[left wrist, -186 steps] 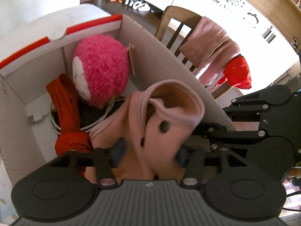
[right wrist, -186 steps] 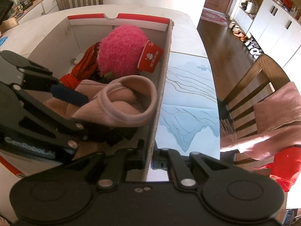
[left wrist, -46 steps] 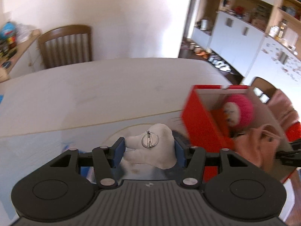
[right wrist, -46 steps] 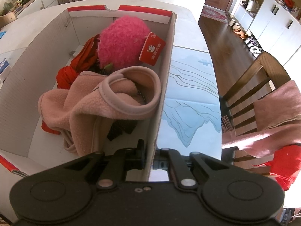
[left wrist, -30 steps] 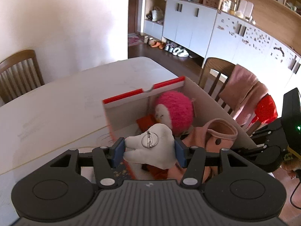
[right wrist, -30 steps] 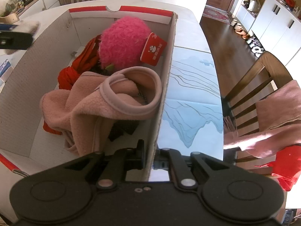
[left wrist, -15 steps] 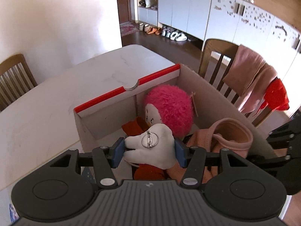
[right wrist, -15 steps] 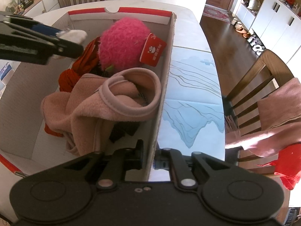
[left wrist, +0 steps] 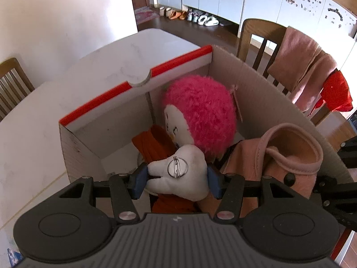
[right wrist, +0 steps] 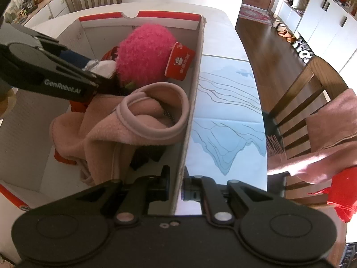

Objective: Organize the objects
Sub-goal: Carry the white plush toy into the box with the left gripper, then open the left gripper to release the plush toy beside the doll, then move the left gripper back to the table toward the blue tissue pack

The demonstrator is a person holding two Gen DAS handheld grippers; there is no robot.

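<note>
In the left wrist view, the left gripper [left wrist: 176, 179] fills the lower centre of the frame. Its blue pads [left wrist: 138, 182] press from both sides on a small white plush [left wrist: 179, 176] shaped like a tooth, with a round pin badge on its upturned face. The squeeze across the plush's soft middle keeps it from slipping while it hangs above the open box [left wrist: 256, 78].

Just behind the plush, at the centre of the frame, a fluffy pink toy [left wrist: 205, 111] with a white face stands against the box's far wall. An orange cloth [left wrist: 154, 145] lies left of it and a pink fleece [left wrist: 290, 149] is bunched at the lower right. The bare floor of the box shows only at centre left, beside the orange cloth, so that looks the likeliest spot for the plush to go.

In the right wrist view, the right gripper [right wrist: 176, 189] sits at the bottom centre, its jaws closed almost fully on the thin cardboard side wall of the box [right wrist: 191, 120]. This grip probably steadies the box on the table [right wrist: 223, 51] while the other hand loads it. The left gripper [right wrist: 96, 71] reaches in from the left edge of the frame, the white plush [right wrist: 103, 67] at its tip close beside the pink toy [right wrist: 145, 53]. Whether they touch is hard to tell from this angle. A red tag [right wrist: 180, 61] hangs on the toy, at upper centre. The pink fleece [right wrist: 142, 120] fills the middle of the box.

On the right edge of the frame, a chair [right wrist: 299, 98] draped with pink and red cloth stands beside the table.
</note>
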